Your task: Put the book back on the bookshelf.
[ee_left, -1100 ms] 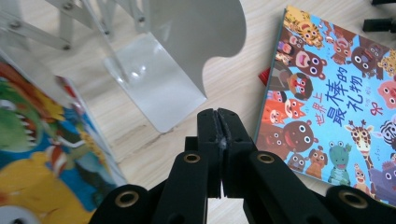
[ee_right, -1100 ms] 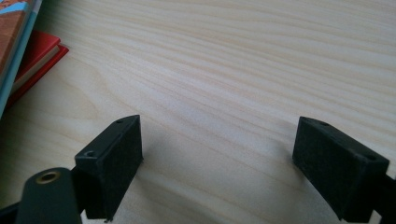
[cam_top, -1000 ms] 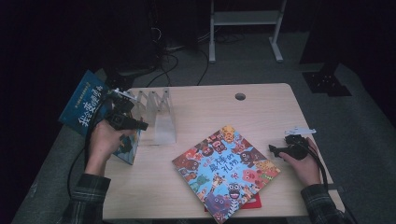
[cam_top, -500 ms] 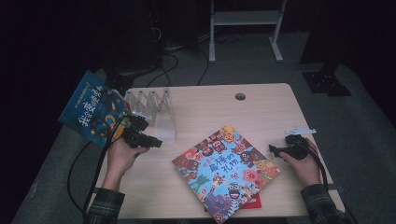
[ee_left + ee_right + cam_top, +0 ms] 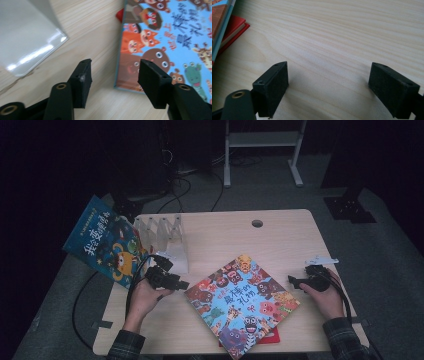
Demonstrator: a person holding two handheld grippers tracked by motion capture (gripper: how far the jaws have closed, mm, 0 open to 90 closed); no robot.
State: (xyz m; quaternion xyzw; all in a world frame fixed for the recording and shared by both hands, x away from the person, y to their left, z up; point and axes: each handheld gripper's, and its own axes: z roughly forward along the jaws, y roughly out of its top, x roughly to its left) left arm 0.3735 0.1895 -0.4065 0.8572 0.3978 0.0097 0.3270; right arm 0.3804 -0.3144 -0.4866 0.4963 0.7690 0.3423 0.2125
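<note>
The left claw [image 5: 184,284] has left the clear rack [image 5: 167,236] and come down beside the picture book [image 5: 242,304].

High overhead view; two close claw views, sharing picture book [image 5: 242,300] edge.

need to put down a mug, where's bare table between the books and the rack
Bare wood lies behind the animal book, from the clear rack across to the cable hole and the far right corner. The near-left corner is bare too. It is crowded around the left gripper.
</note>
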